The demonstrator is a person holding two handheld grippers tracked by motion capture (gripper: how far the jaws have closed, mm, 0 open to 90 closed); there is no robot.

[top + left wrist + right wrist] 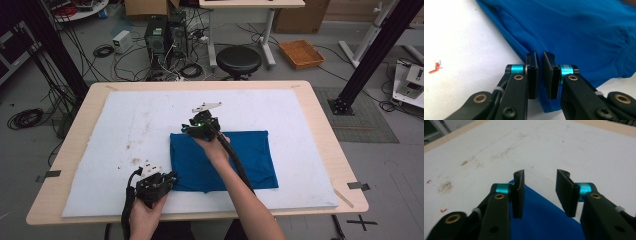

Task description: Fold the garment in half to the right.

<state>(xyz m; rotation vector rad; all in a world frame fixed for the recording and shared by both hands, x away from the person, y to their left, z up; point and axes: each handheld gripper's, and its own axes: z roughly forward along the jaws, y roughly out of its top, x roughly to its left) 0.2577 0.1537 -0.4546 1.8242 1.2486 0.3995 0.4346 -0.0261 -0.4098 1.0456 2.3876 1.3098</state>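
Two tools work a folded blue cloth: left tool pinches its near corner; right tool hovers half-spread above the far corner.

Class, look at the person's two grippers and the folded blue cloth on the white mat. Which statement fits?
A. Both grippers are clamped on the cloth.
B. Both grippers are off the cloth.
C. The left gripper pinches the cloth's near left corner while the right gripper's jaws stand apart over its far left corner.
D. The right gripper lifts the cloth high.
C: the left gripper pinches a fold of the blue cloth, while the right gripper stands open over the corner.
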